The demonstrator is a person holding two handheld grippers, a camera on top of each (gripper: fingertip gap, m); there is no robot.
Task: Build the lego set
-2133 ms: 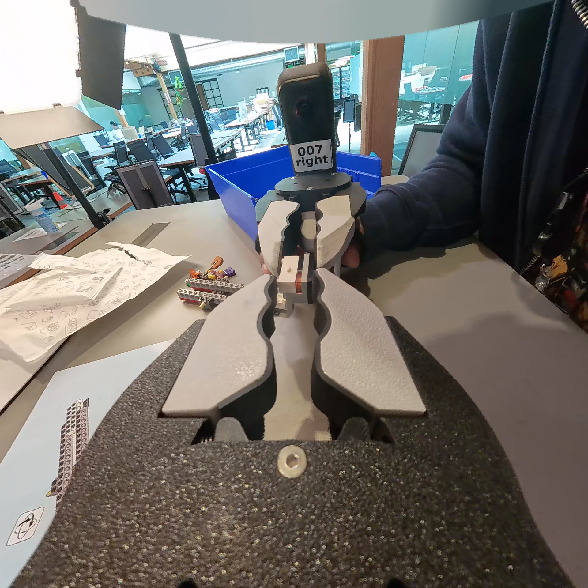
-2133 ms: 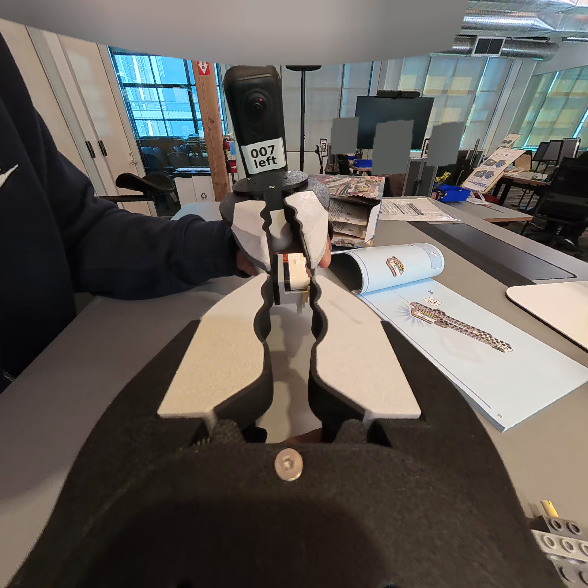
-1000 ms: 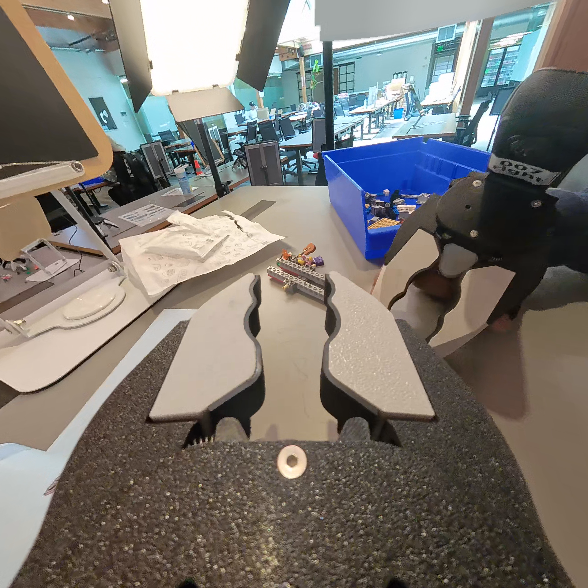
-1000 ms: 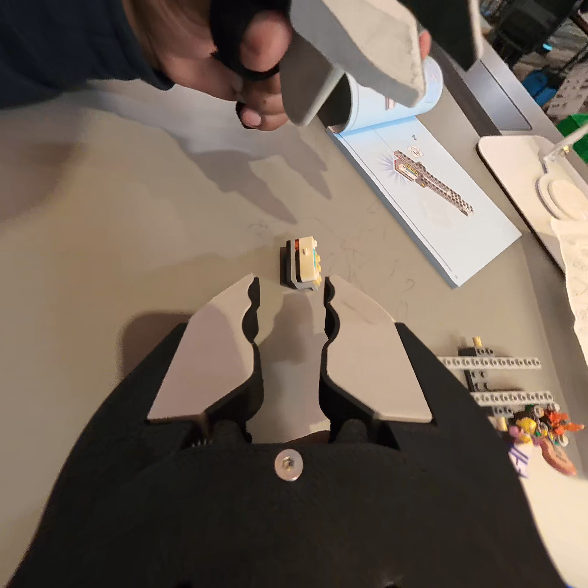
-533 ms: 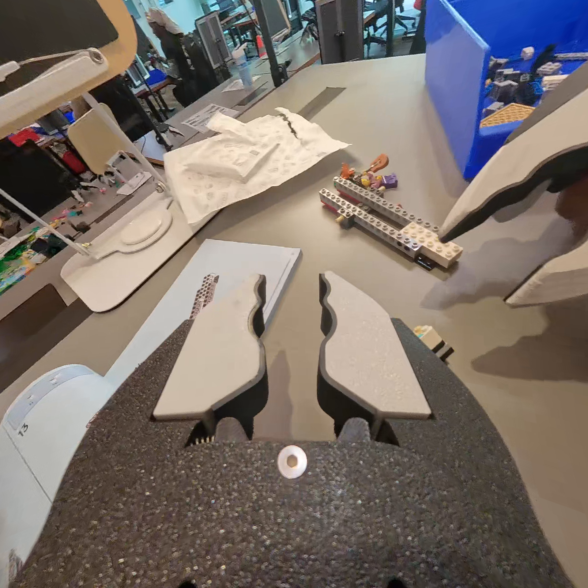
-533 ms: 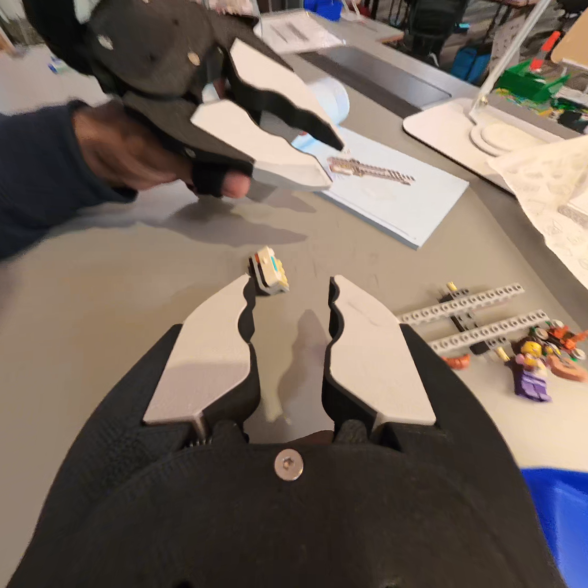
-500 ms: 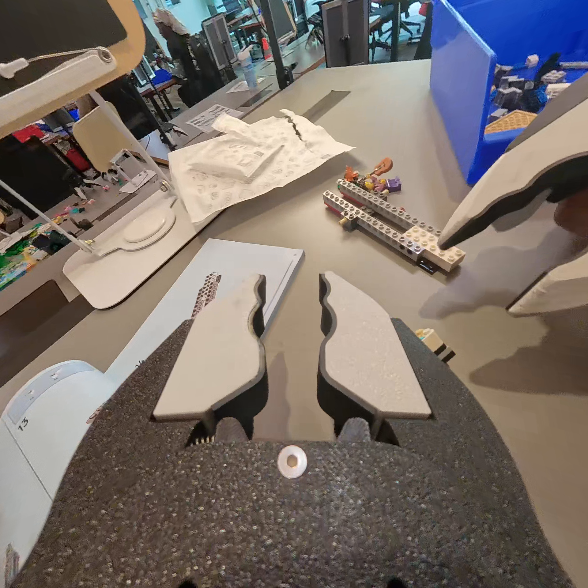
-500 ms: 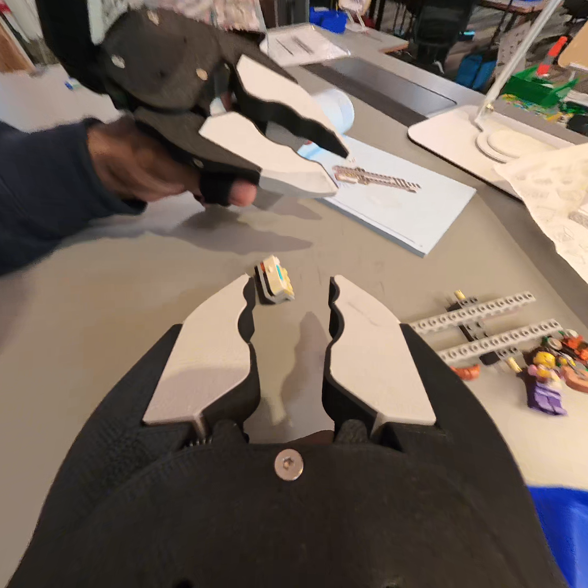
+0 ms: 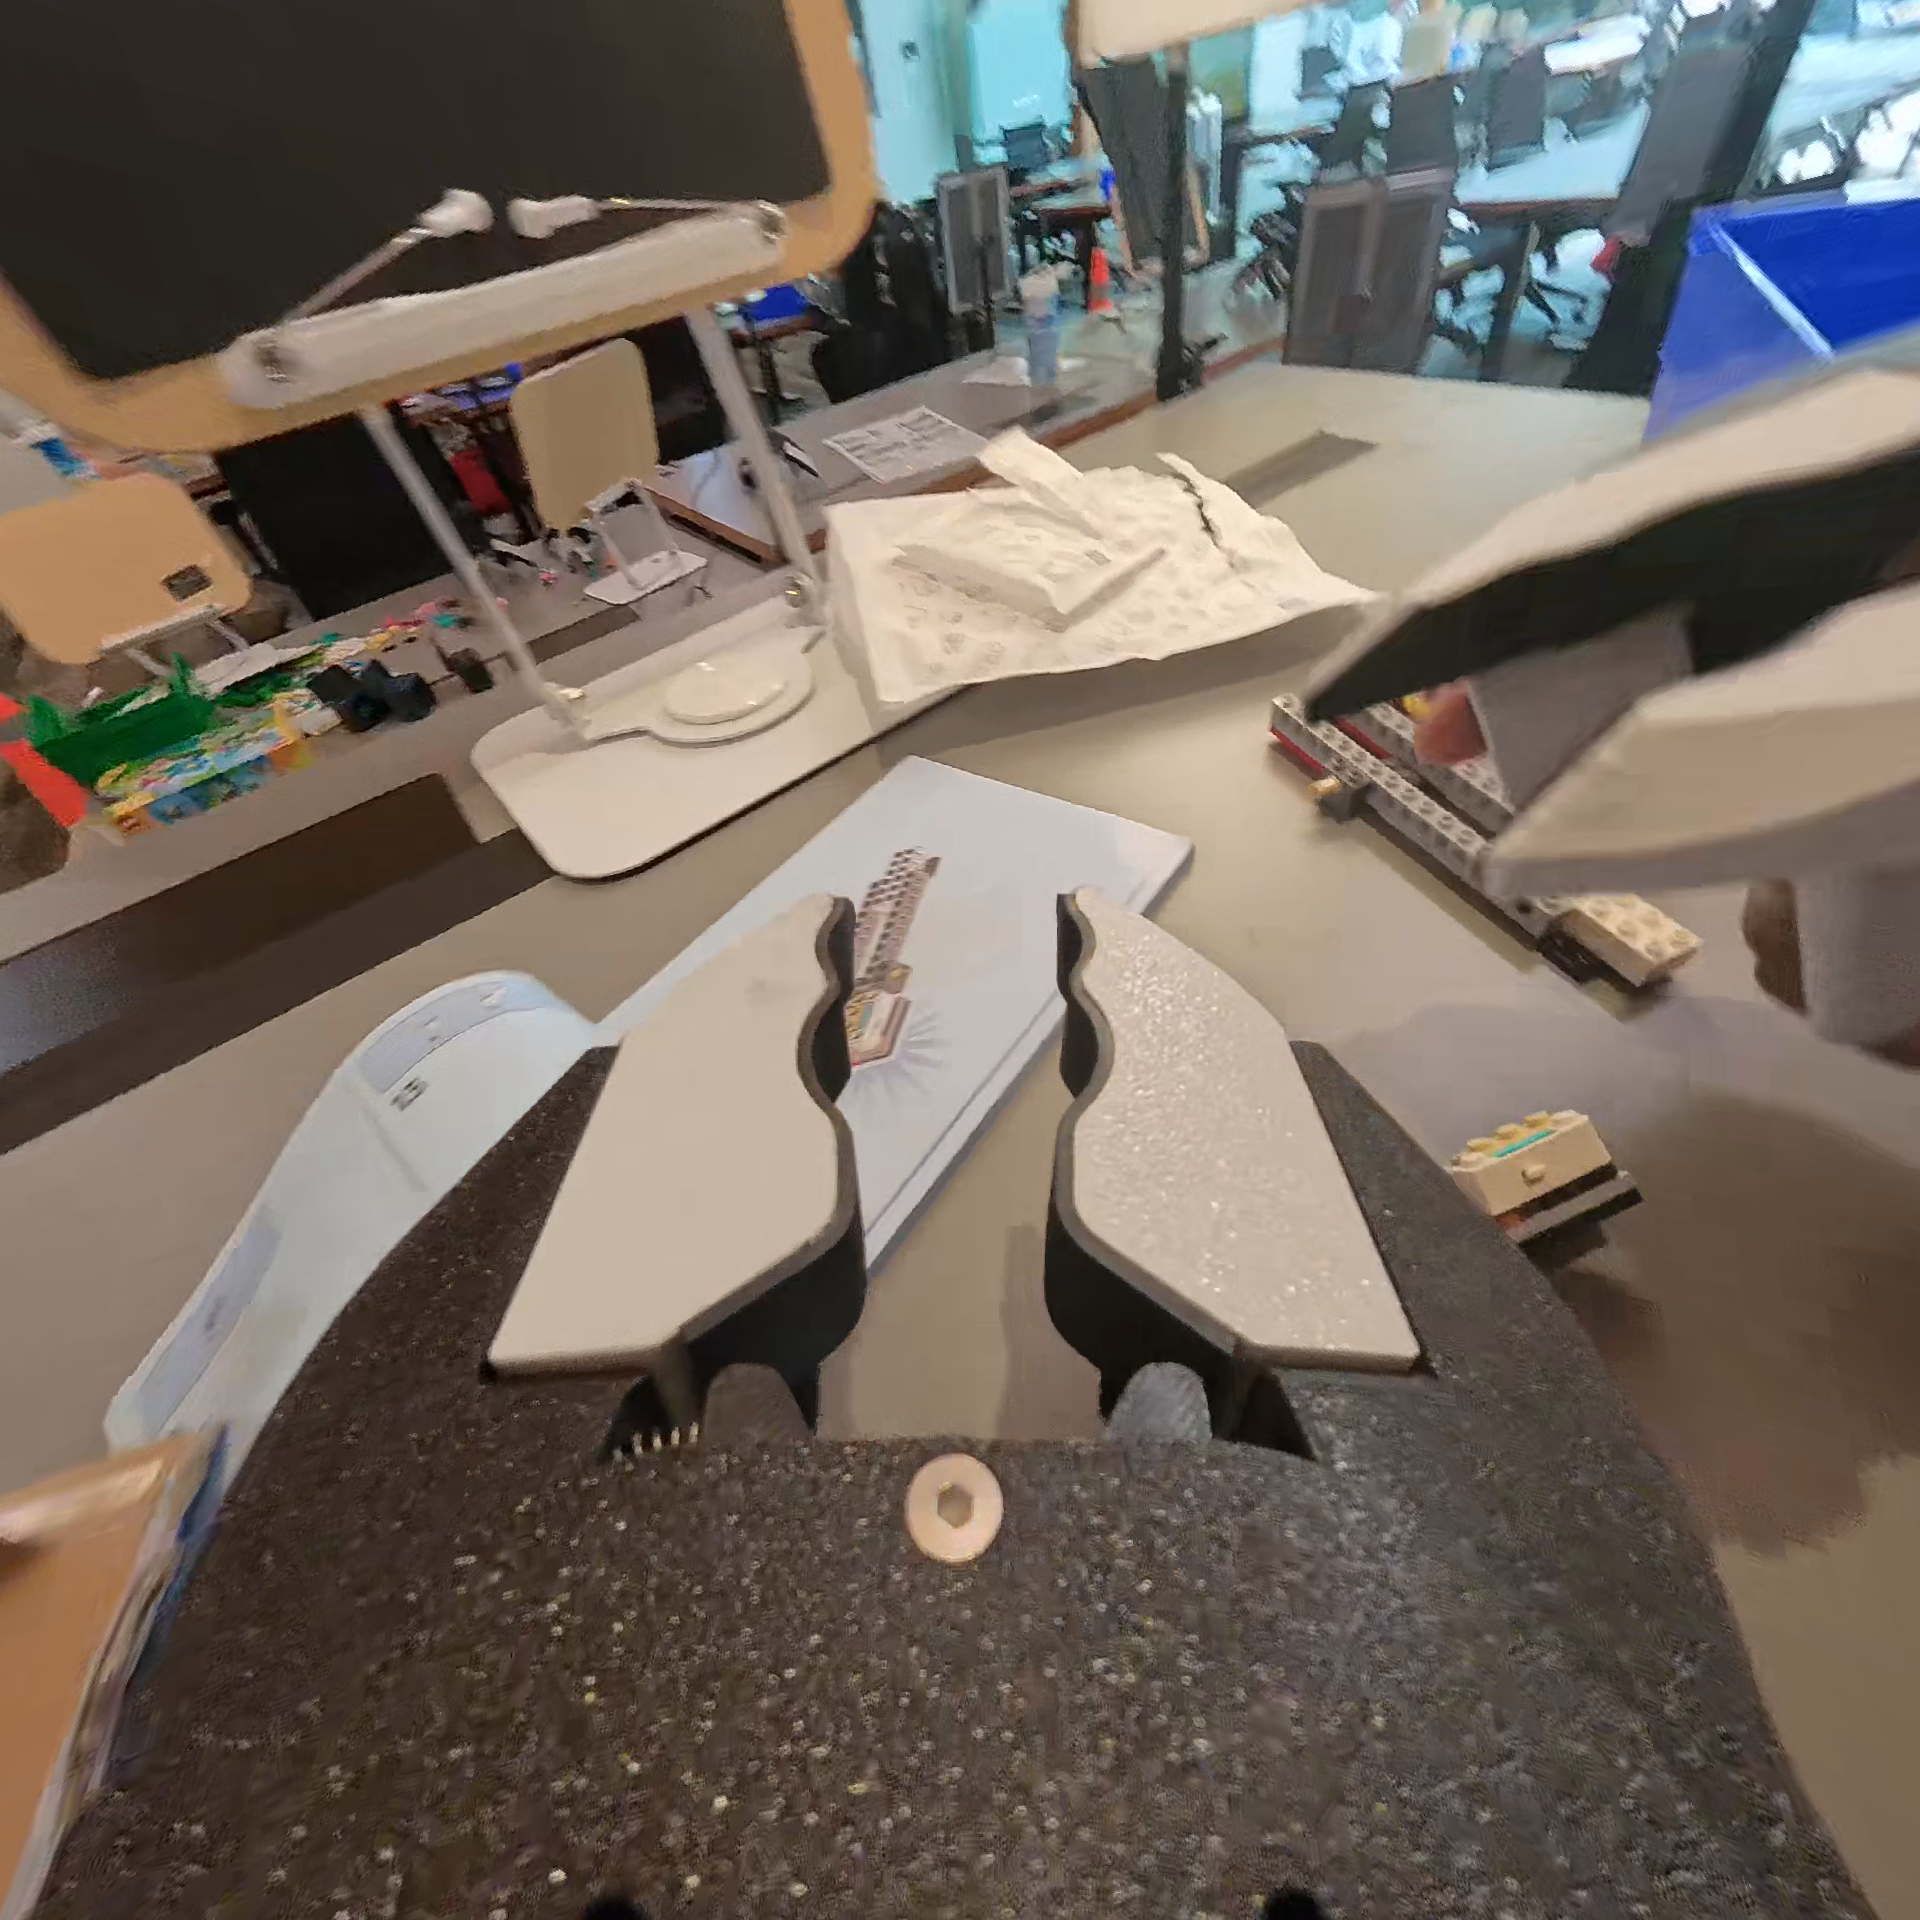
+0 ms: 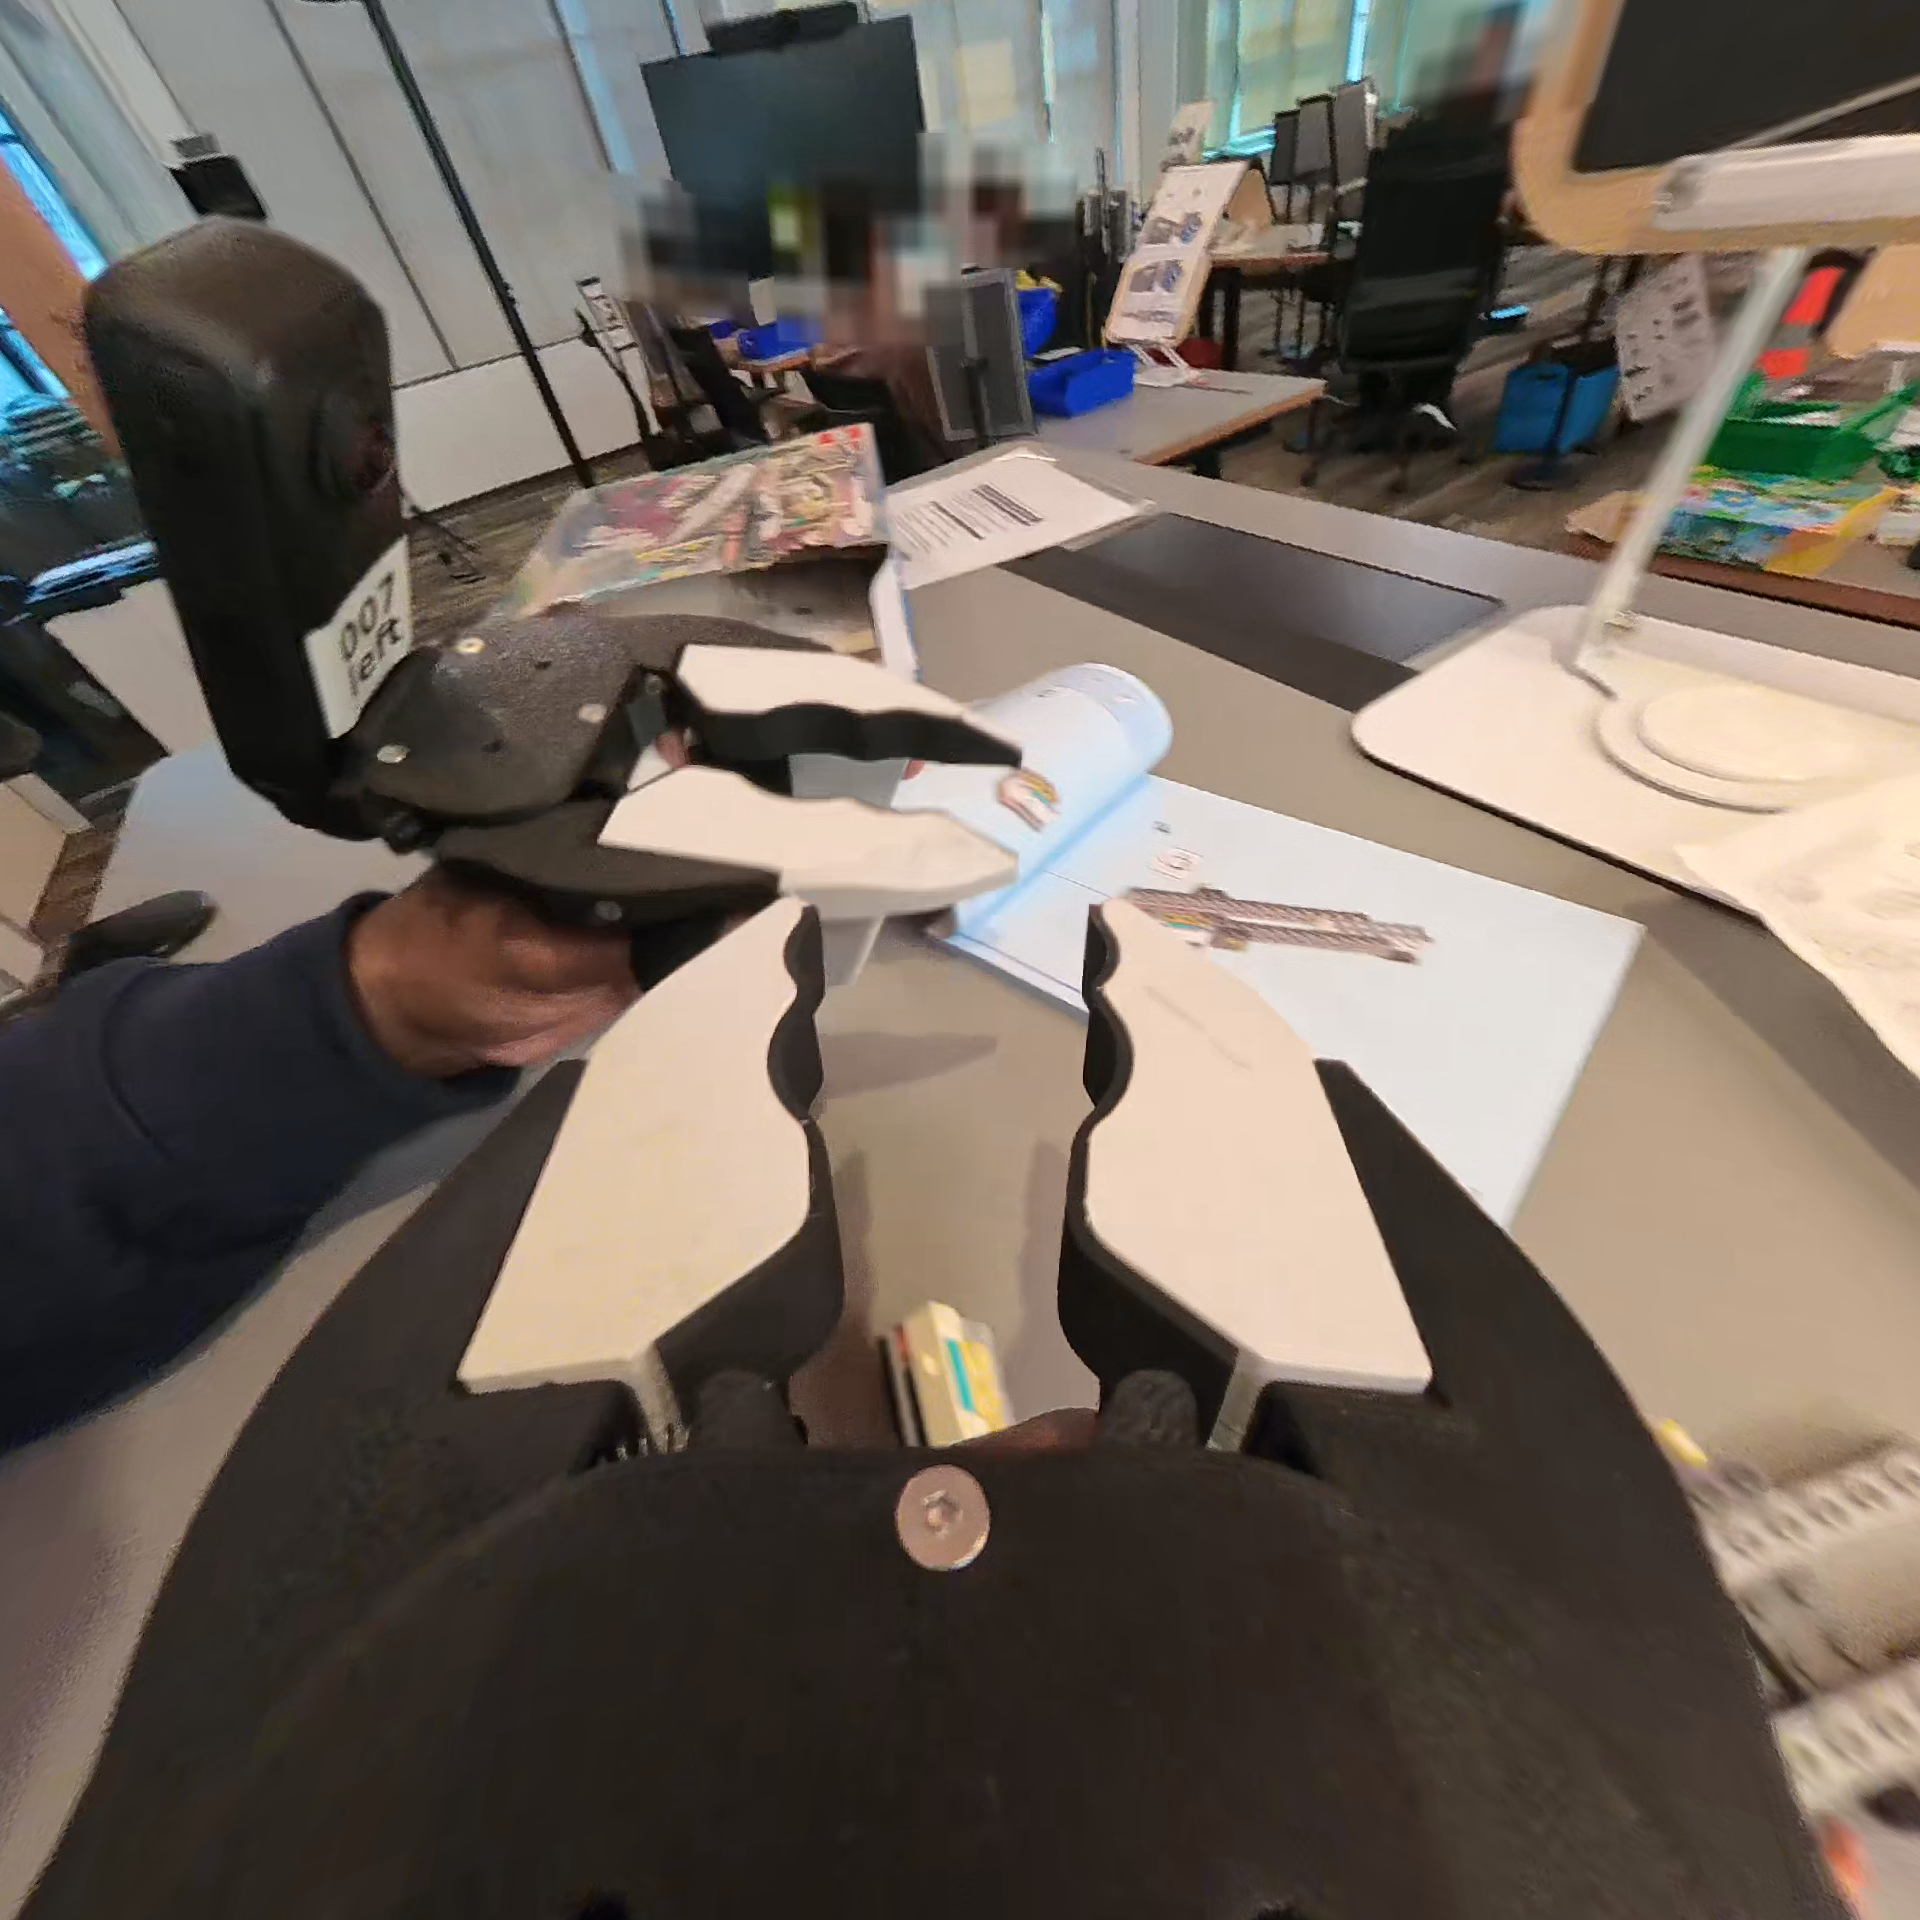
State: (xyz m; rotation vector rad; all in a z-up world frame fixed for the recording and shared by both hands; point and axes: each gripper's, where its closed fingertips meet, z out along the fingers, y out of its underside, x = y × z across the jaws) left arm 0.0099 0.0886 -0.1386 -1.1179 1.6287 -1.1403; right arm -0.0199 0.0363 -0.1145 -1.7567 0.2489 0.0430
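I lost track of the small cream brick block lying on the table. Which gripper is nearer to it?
Right. The right gripper hangs directly over the block; the left gripper sits off to its side over the booklet.

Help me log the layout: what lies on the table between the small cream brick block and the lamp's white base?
The open pale blue instruction booklet, flat on the grey table. In the left wrist view it spans the stretch from the small cream brick block toward the lamp's white base.
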